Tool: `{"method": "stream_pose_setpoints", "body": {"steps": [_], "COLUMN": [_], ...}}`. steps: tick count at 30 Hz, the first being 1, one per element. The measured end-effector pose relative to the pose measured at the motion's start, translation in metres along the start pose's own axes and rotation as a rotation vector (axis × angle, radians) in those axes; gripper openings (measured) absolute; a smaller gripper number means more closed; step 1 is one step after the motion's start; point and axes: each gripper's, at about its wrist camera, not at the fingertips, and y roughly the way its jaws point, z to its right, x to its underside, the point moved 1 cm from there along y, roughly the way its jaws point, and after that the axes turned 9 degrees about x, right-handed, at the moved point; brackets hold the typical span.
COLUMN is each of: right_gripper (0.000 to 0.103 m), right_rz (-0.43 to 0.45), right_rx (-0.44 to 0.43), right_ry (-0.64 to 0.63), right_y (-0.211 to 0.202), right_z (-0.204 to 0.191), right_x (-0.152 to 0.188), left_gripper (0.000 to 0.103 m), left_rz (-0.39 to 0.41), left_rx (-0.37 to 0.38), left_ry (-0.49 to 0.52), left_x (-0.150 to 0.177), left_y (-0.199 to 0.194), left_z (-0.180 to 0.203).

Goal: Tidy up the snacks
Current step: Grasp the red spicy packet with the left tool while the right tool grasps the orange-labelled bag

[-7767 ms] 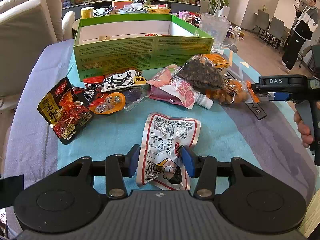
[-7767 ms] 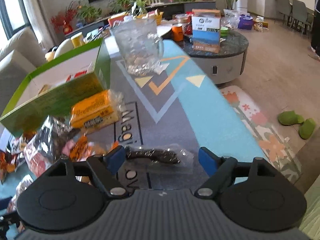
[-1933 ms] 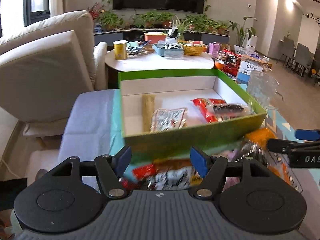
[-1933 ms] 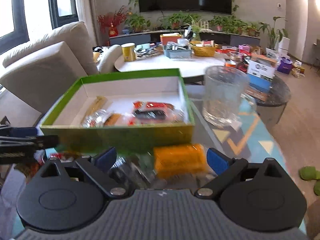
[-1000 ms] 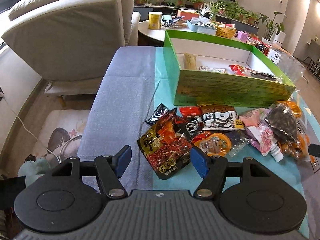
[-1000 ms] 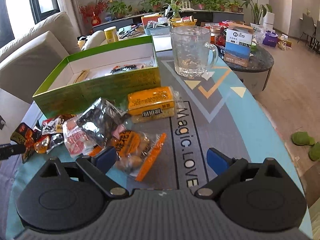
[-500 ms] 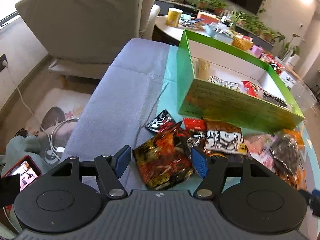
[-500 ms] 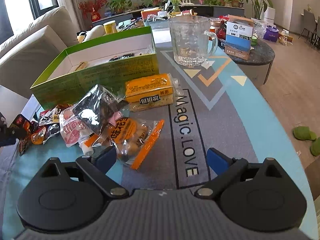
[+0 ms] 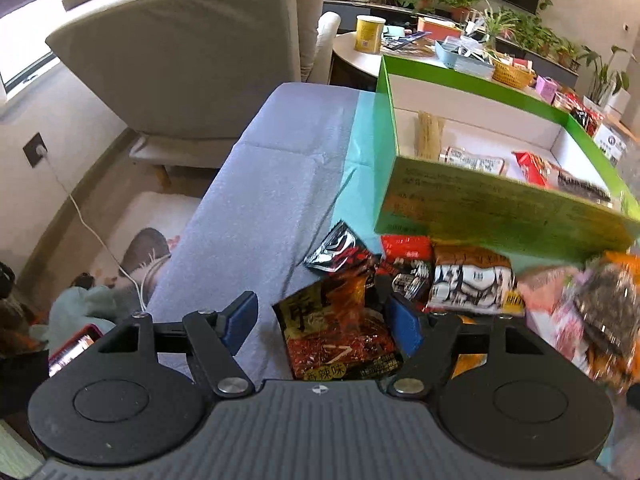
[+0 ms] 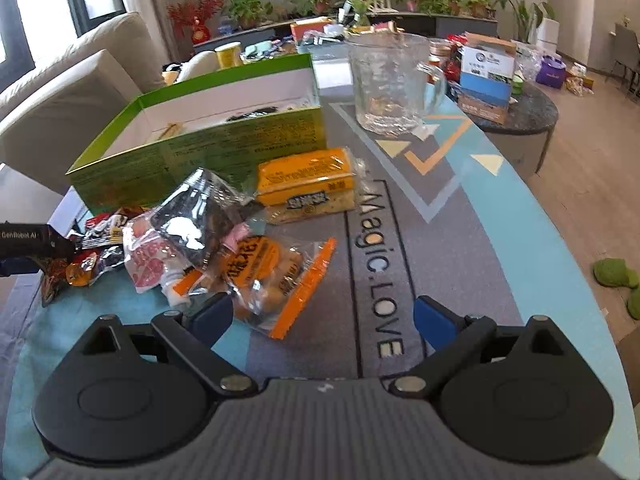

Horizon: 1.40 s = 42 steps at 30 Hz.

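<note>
A green box [image 9: 500, 216] with a white inside holds a few snack packs; it also shows in the right wrist view [image 10: 208, 144]. Loose snacks lie in front of it. My left gripper [image 9: 322, 318] is open, low over a red and black spicy pack [image 9: 340, 336] that lies between its fingers. My right gripper [image 10: 320, 316] is open and empty above the table, with a clear bag of orange snacks [image 10: 276, 276] near its left finger. A yellow cake pack [image 10: 308, 184] and a dark seed bag [image 10: 200, 216] lie beyond.
A glass mug [image 10: 392, 84] stands behind the box on the right. A beige sofa [image 9: 180, 52] is left of the table. A small silver-black pack [image 9: 332, 248] and a black-white pack [image 9: 472, 284] lie by the box. The table's right edge drops to the floor.
My left gripper has moved forward and lower onto the red and black spicy pack. My right gripper has come down closer to the bag of orange snacks.
</note>
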Motion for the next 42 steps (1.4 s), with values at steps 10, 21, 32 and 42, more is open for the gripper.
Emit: {"method": "stream_pose_setpoints", "body": {"steps": [10, 21, 32, 42], "right_gripper": [0.084, 0.084, 0.054, 0.043], "right_rz": [-0.005, 0.007, 0.005, -0.020], "right_rx": [-0.027, 0.029, -0.012, -0.035], "right_ry": [-0.051, -0.042, -0.051, -0.007], "right_y": [0.017, 0.029, 0.009, -0.007], "right_z": [-0.032, -0.036, -0.021, -0.005], "right_x": [-0.009, -0.009, 0.001, 0.008], "left_gripper": [0.074, 0.021, 0.001, 0.001], "left_rz": [0.016, 0.065, 0.039, 0.100], "left_rx": [0.007, 0.109, 0.256, 0.310], "left_ry": [0.005, 0.036, 0.014, 0.044], "left_x": [-0.008, 0.000, 0.013, 0.006], "left_y": [0.018, 0.010, -0.017, -0.052], "left_z": [-0.007, -0.013, -0.008, 0.004]}}
